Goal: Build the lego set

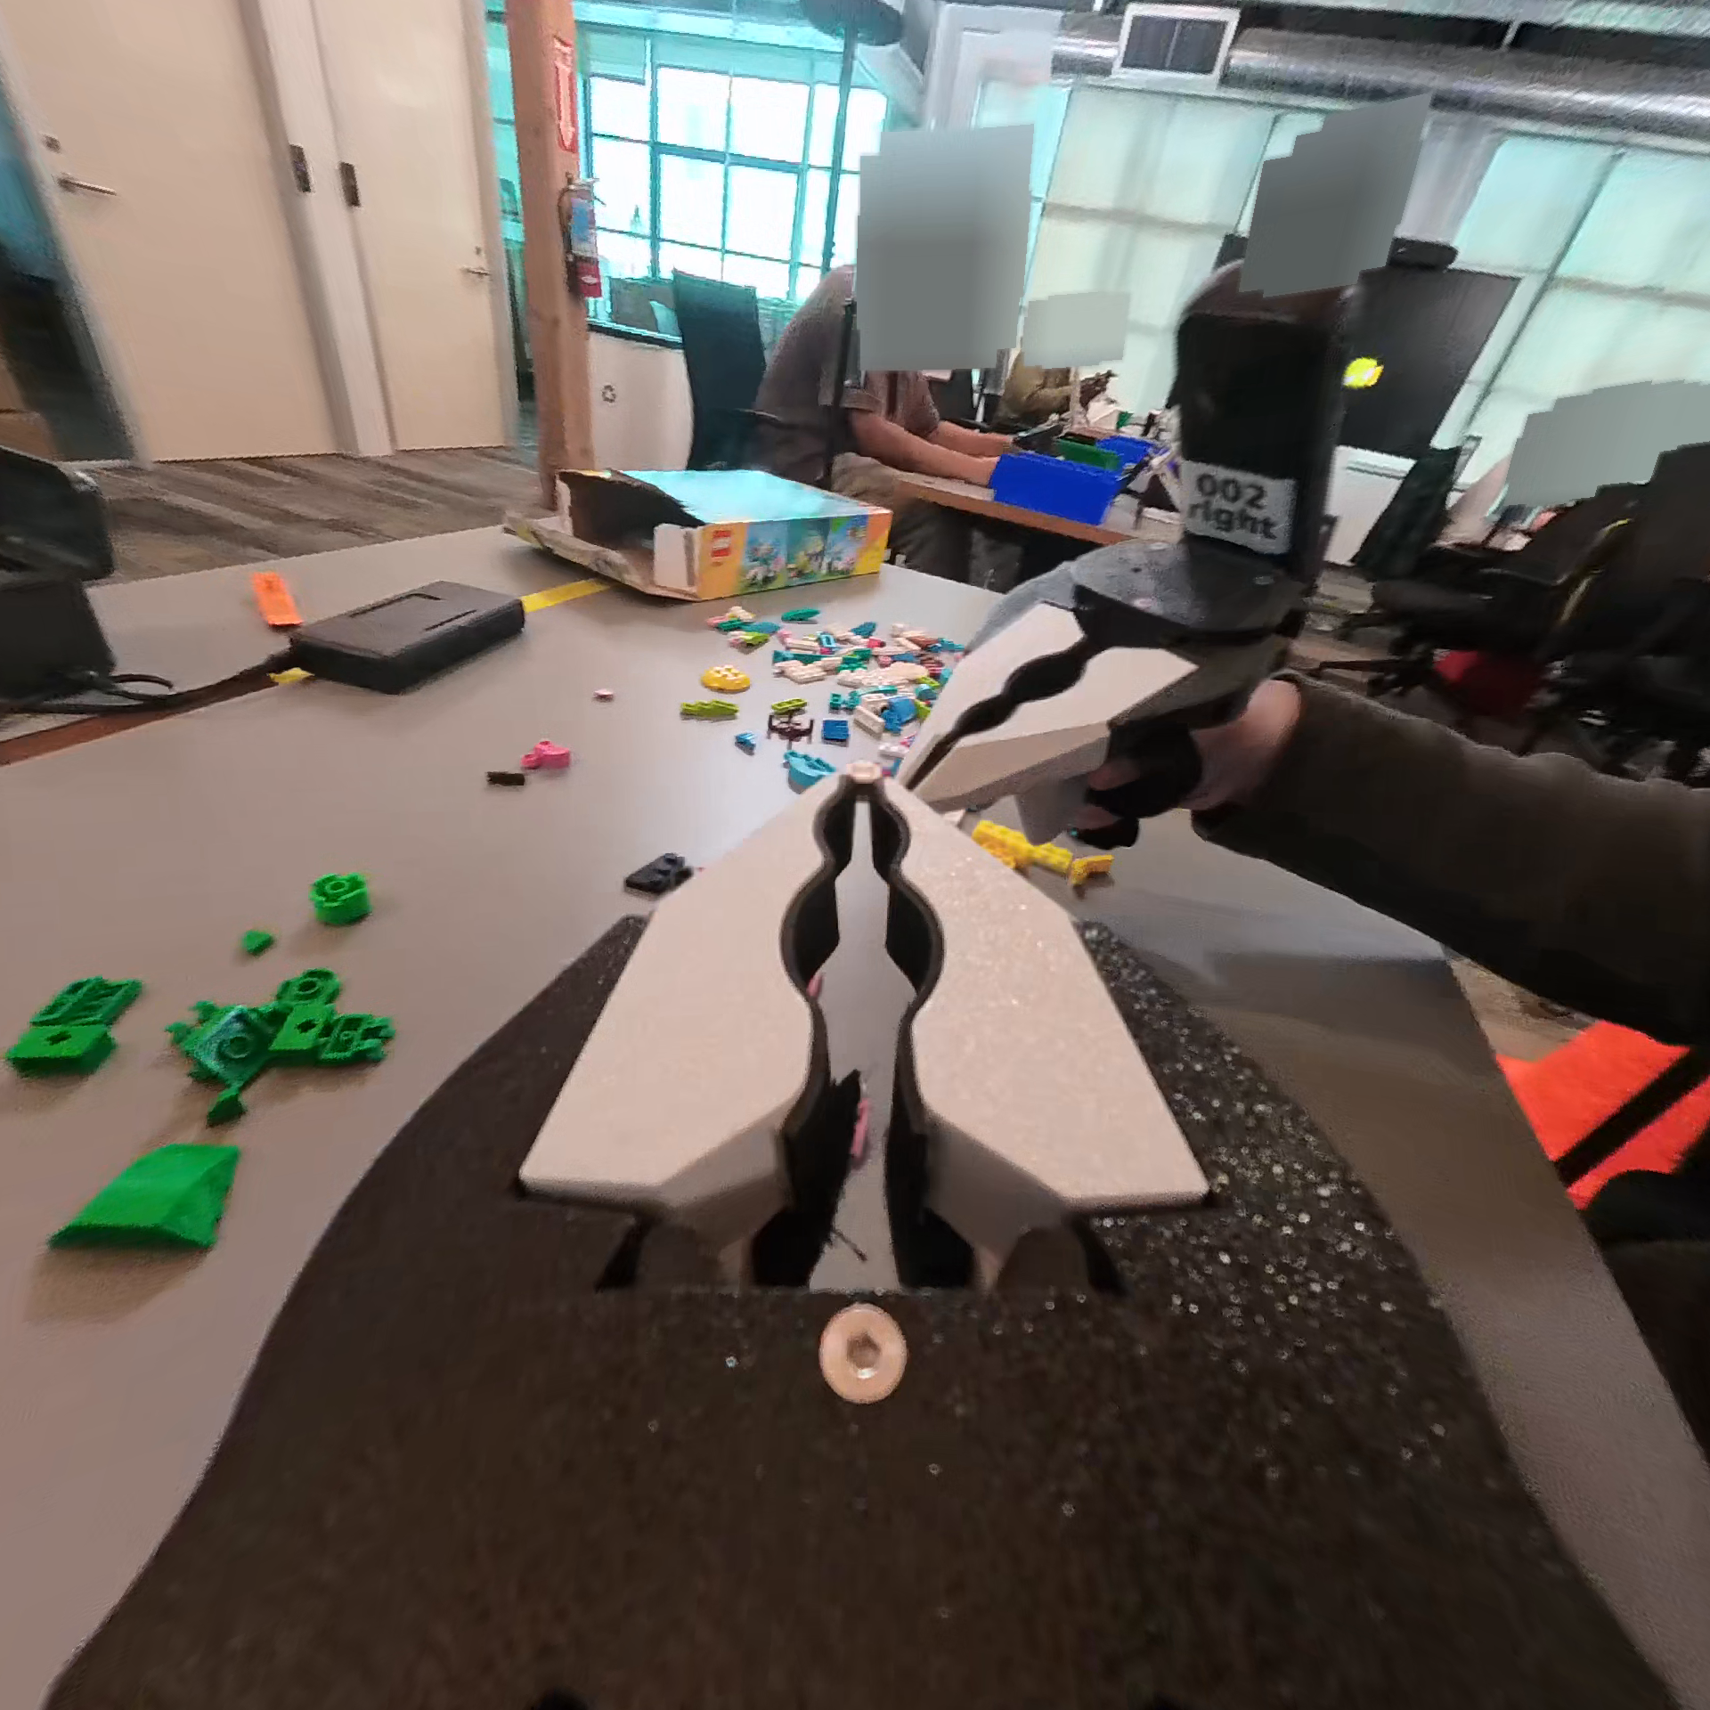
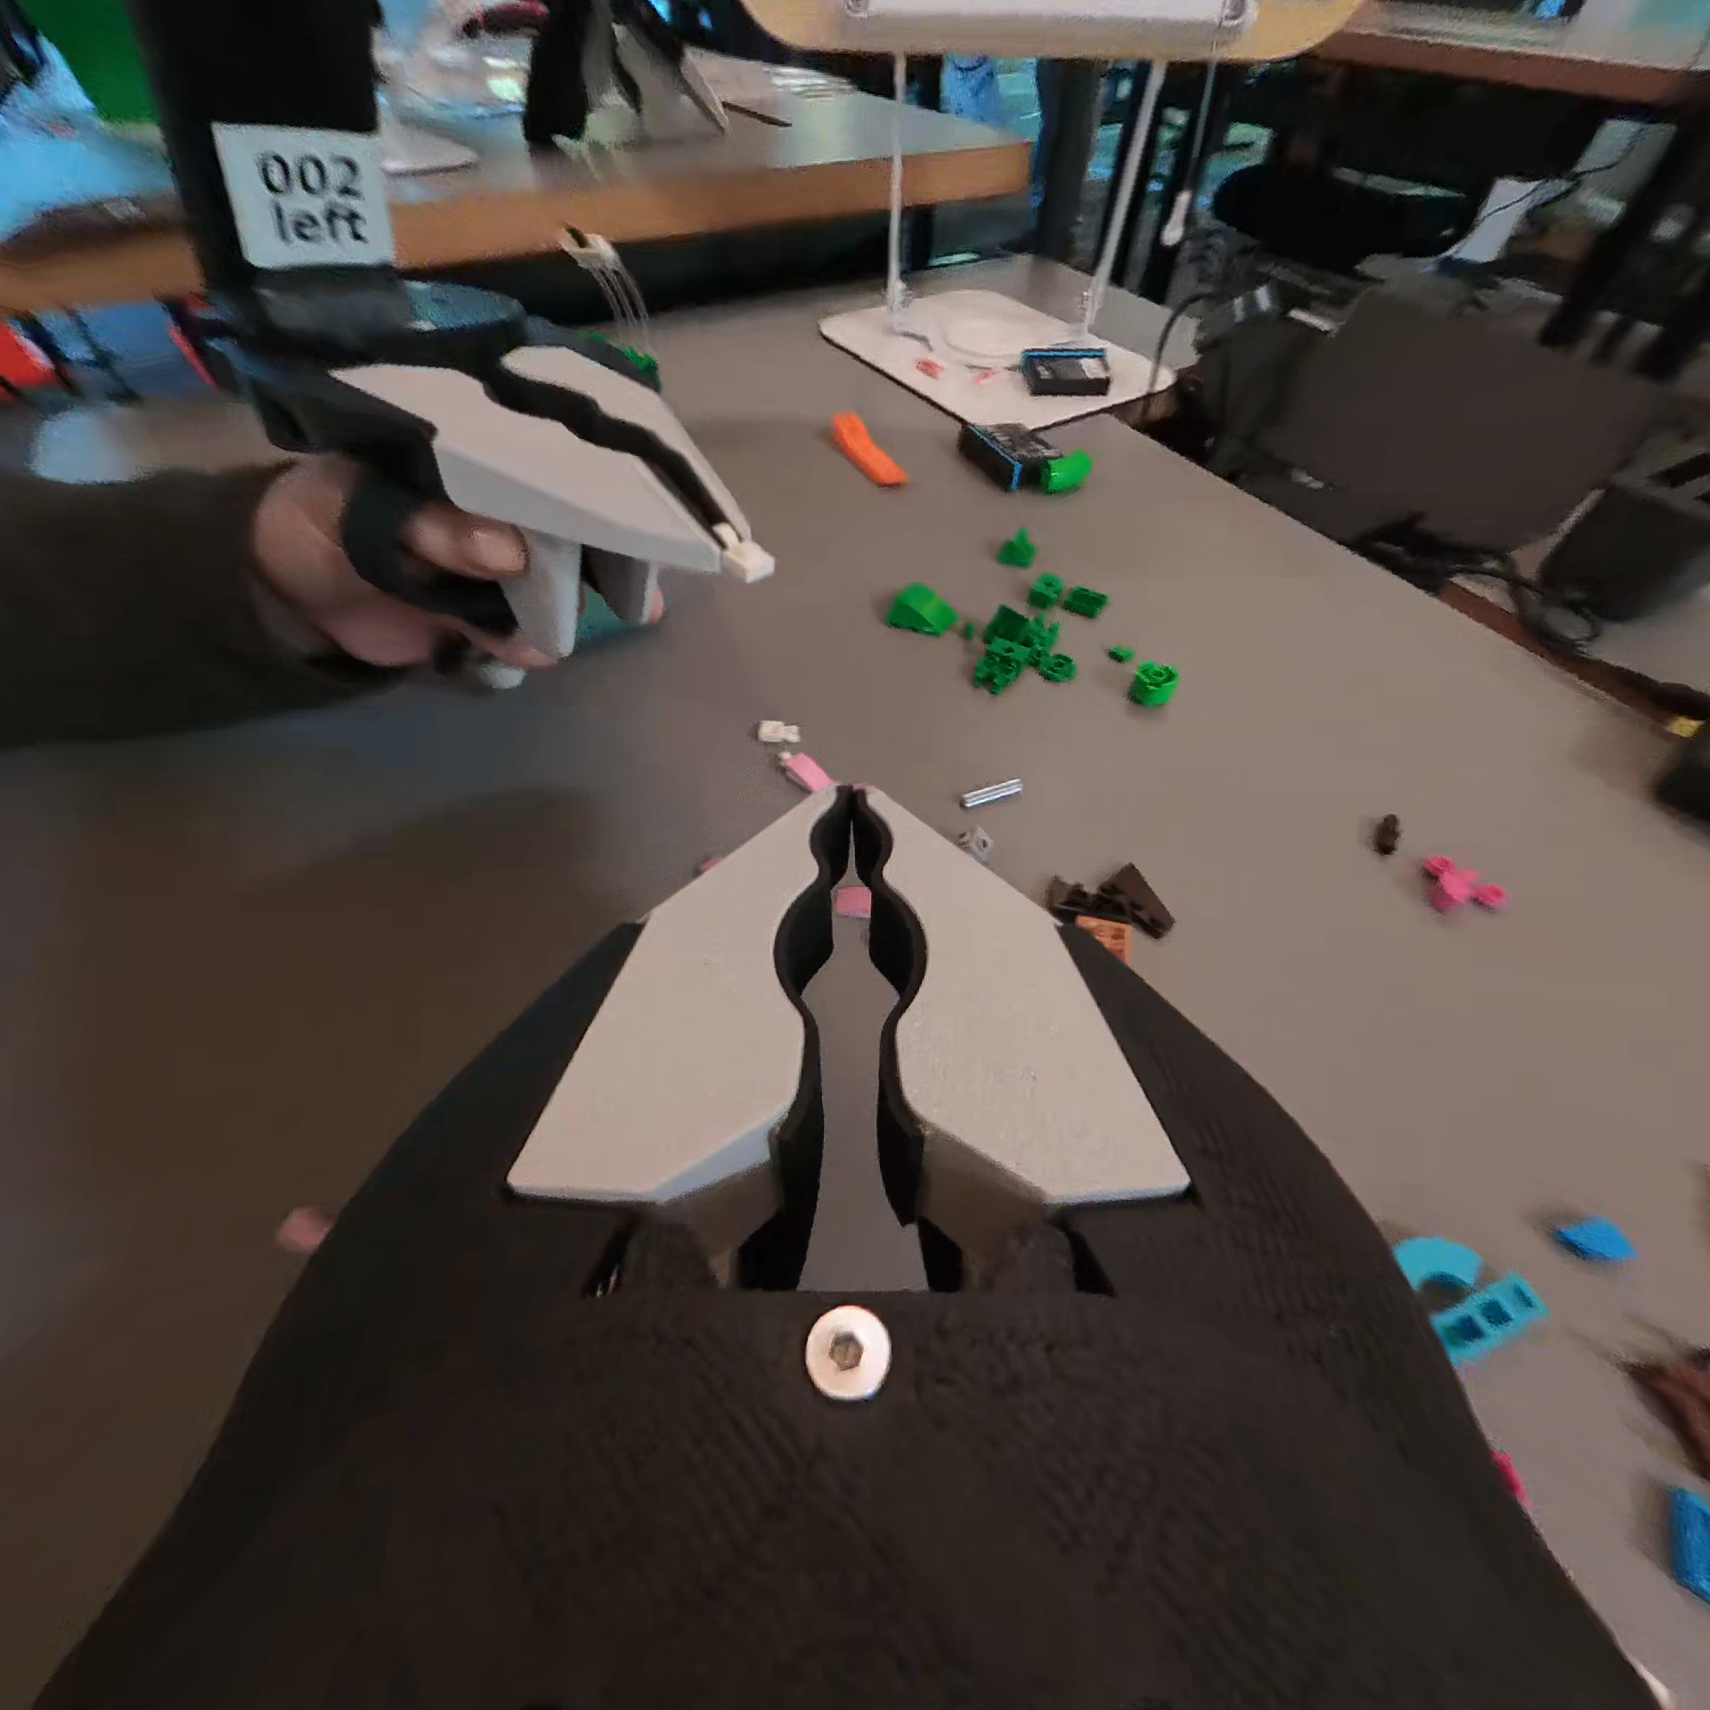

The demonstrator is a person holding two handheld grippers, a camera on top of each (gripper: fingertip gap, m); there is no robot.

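My left gripper (image 1: pixel 863 785) is shut on a small white brick (image 1: pixel 865 768) and holds it above the grey table (image 1: pixel 444 861). The right wrist view shows that gripper (image 2: pixel 726 541) at upper left with the white brick (image 2: pixel 749 561) sticking out of its tips. My right gripper (image 2: pixel 849 798) is shut, low over the table beside small pink pieces (image 2: pixel 803 770). I cannot tell if anything is pinched in its tips. In the left wrist view the right gripper (image 1: pixel 930 754) sits just right of my left fingertips, its tips partly hidden.
Green pieces (image 1: pixel 278 1027) lie at left, and show in the right wrist view (image 2: pixel 1018 638). A pile of mixed bricks (image 1: pixel 851 666) and the set's box (image 1: pixel 740 537) lie farther back. Yellow bricks (image 1: pixel 1027 847), brown pieces (image 2: pixel 1115 902), a metal pin (image 2: pixel 990 793) and blue pieces (image 2: pixel 1480 1305) lie nearby. One gripper's finger ends stand about 6 cm off the other's. My right tips are roughly 11 cm from the metal pin (image 2: pixel 990 793).
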